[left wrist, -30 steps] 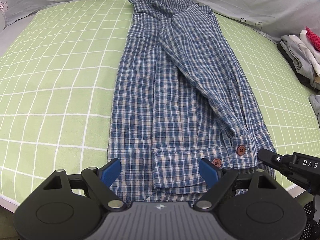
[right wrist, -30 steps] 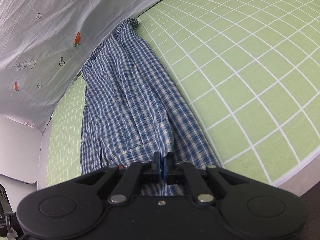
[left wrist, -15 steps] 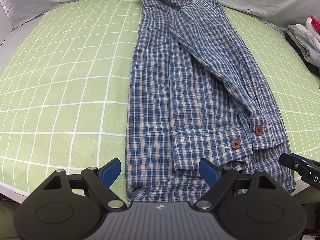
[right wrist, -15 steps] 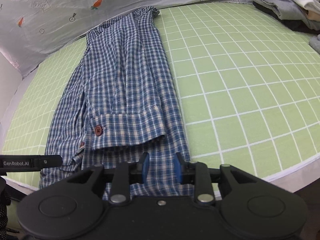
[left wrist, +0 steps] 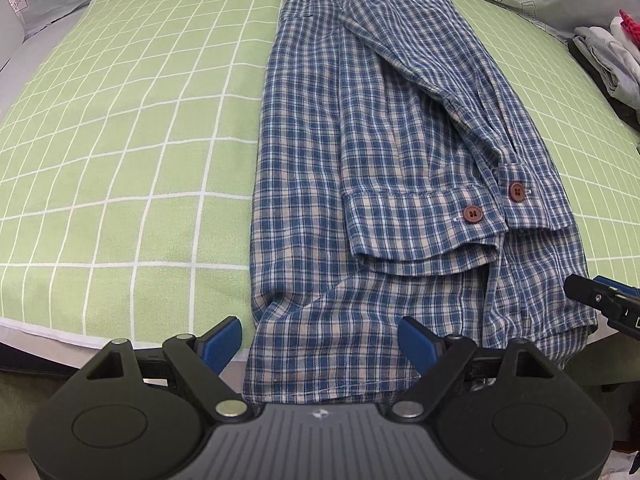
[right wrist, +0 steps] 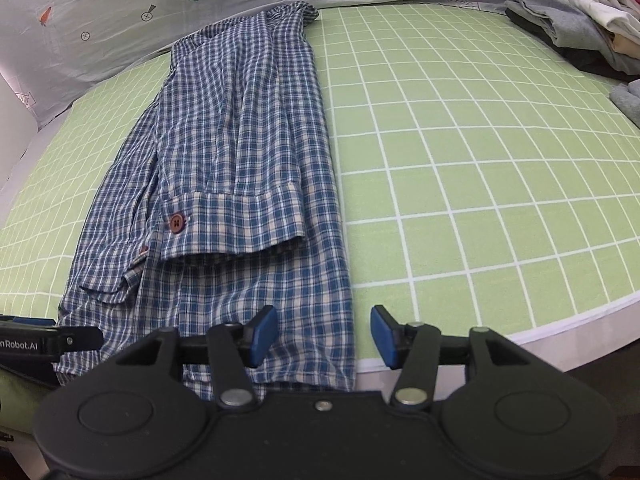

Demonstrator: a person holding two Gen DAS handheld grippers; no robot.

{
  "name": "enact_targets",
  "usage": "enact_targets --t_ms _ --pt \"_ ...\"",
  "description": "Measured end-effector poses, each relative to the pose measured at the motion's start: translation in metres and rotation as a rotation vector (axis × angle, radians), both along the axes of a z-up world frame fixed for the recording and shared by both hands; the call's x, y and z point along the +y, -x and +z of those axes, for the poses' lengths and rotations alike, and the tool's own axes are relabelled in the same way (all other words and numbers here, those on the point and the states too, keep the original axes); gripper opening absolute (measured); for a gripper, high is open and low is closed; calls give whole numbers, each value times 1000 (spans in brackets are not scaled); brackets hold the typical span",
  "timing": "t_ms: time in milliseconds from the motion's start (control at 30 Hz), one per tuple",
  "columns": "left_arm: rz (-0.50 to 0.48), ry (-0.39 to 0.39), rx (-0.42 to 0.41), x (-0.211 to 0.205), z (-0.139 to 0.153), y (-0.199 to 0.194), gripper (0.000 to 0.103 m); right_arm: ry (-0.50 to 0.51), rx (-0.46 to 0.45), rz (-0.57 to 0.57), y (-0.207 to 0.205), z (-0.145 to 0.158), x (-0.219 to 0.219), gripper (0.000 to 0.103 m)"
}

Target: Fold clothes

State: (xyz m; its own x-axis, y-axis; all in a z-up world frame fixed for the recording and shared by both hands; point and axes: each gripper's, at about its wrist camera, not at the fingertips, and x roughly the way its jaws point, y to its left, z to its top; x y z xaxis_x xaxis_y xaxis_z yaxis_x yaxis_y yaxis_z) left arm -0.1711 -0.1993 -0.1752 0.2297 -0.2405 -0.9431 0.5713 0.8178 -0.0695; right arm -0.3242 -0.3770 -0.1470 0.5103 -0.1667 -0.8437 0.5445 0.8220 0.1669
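A blue plaid shirt (left wrist: pixel 372 168) lies lengthwise on the green grid-patterned bed cover (left wrist: pixel 120 128), its sides already folded inward into a long narrow strip, collar toward twelve o'clock and hem hanging slightly over the bed edge at six. Both sleeves are laid down the body, the buttoned cuffs (left wrist: pixel 472 214) resting toward the lower end, presumably so they stay trapped inside once the strip is folded end to end. The left gripper (left wrist: pixel 320 338) hovers over the hem with its tongs spread wide and nothing between them but air above the cloth. The right gripper (right wrist: pixel 324 336) sits at the hem's other corner; its jaws are opening, straddling the shirt's side edge without pressing it, so the fabric lies free. With one tool near each bottom corner, the likely next step is pinching the hem and carrying it toward the collar. A pile of other clothes (right wrist: pixel 580 20) waits at about two o'clock, well apart
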Motion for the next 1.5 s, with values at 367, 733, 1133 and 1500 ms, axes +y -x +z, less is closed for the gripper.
enact_targets --t_ms 367,733,1133,1500 --pt "-15 -28 -44 -1 2 11 60 -22 1 21 4 -2 5 43" --pt "46 45 2 3 12 2 4 -75 -69 36 4 8 4 3" --pt "131 187 -51 -7 57 -26 4 -49 -186 14 -14 38 -11 2" --pt "170 244 -79 -25 78 -56 4 -46 -254 -11 -46 59 -32 2"
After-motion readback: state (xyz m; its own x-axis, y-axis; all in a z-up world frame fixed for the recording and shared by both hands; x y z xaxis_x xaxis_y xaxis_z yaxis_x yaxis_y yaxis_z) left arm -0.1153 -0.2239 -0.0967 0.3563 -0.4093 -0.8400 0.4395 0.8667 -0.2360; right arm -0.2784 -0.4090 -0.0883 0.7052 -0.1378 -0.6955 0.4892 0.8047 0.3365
